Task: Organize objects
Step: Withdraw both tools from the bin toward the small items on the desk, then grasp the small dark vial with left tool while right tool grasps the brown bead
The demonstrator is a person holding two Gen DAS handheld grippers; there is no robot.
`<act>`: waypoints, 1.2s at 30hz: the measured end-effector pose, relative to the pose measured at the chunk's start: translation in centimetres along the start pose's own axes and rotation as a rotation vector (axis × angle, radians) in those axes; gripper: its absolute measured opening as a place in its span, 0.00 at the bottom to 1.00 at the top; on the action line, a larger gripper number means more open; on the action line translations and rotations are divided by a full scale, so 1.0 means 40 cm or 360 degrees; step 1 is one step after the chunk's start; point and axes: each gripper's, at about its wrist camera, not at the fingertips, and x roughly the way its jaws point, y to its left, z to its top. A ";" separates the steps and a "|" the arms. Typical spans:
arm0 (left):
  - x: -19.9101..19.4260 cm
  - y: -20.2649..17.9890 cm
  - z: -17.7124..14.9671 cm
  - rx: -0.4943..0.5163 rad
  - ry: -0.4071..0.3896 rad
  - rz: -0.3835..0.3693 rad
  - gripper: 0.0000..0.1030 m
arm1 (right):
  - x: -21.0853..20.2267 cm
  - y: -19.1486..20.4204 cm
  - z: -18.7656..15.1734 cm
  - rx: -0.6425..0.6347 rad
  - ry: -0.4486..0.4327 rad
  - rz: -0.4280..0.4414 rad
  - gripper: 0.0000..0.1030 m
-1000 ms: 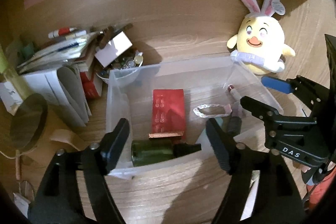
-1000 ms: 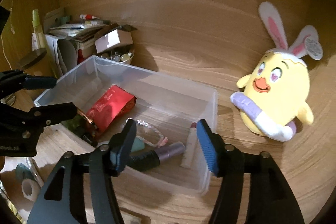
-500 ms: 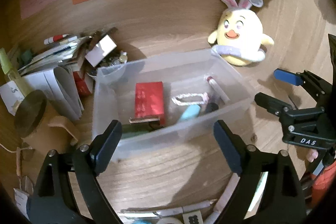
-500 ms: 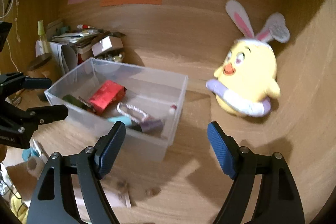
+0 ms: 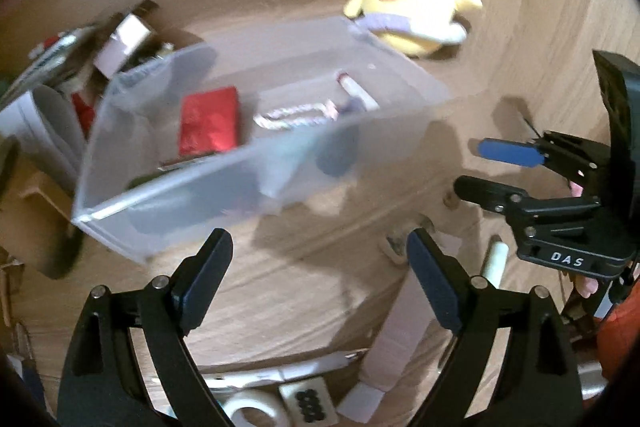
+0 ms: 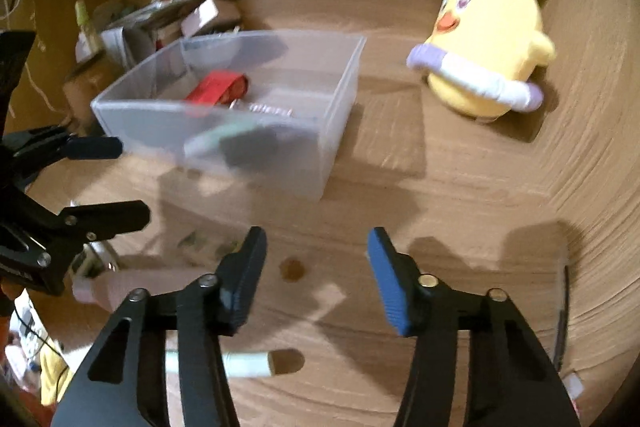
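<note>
A clear plastic bin (image 5: 208,211) (image 6: 336,131) stands on the wooden desk. It holds a red packet (image 5: 208,121) (image 6: 218,89), a white braided loop (image 5: 292,115), a tube (image 5: 356,91) and dark items. My left gripper (image 5: 320,275) is open and empty, above the desk in front of the bin. My right gripper (image 6: 316,267) is open and empty, right of the bin's near corner; it also shows in the left wrist view (image 5: 476,167). A pale tube (image 6: 248,363) and a small brown coin (image 6: 291,269) lie on the desk below it.
A yellow bunny-eared plush (image 5: 412,11) (image 6: 488,59) sits behind the bin to the right. A pile of papers and boxes (image 5: 80,67) (image 6: 172,19) stands at the back left. A pink strip (image 5: 404,331), a white pen and tape roll (image 5: 256,411) lie near the front edge.
Both grippers have pulled back and away from the bin, which now sits farther off. The jaws stay open. Loose items near the front of the desk have come into view.
</note>
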 end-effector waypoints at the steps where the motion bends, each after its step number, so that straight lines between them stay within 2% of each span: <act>1: 0.008 -0.007 -0.003 0.0015 0.0020 -0.0010 0.87 | 0.006 0.004 -0.004 -0.0010 0.0016 0.0008 0.40; 4: 0.022 -0.027 -0.005 0.0053 0.0057 -0.0033 0.87 | 0.024 0.015 -0.015 -0.0036 0.0066 0.0029 0.29; 10: 0.059 -0.047 0.007 0.0129 0.0155 -0.0088 0.87 | 0.045 0.023 -0.027 -0.0059 0.0113 0.0059 0.13; 13: 0.081 -0.048 0.014 0.0130 0.0217 -0.0127 0.86 | 0.046 0.025 -0.026 -0.0086 0.0105 0.0060 0.12; 19: 0.108 -0.069 0.017 0.0141 0.0265 -0.0143 0.81 | 0.041 0.000 -0.022 -0.0042 0.0077 0.0063 0.12; 21: 0.114 -0.071 0.022 0.0129 0.0267 -0.0167 0.77 | 0.031 -0.011 -0.021 -0.0022 0.0059 0.0061 0.12; 23: 0.120 -0.069 0.030 0.0110 0.0267 -0.0211 0.65 | 0.022 -0.023 -0.019 0.0000 0.0041 0.0058 0.12; 29: 0.128 -0.057 0.045 0.0092 0.0237 -0.0175 0.38 | -0.004 -0.047 -0.021 0.0036 0.0003 0.0058 0.12; 32: 0.131 -0.053 0.047 0.0083 0.0221 -0.0156 0.29 | -0.011 -0.047 -0.022 0.0038 -0.0010 0.0066 0.12; 36: 0.124 -0.064 0.039 0.0108 0.0186 -0.0116 0.23 | -0.015 -0.042 -0.019 0.0046 -0.0032 0.0092 0.12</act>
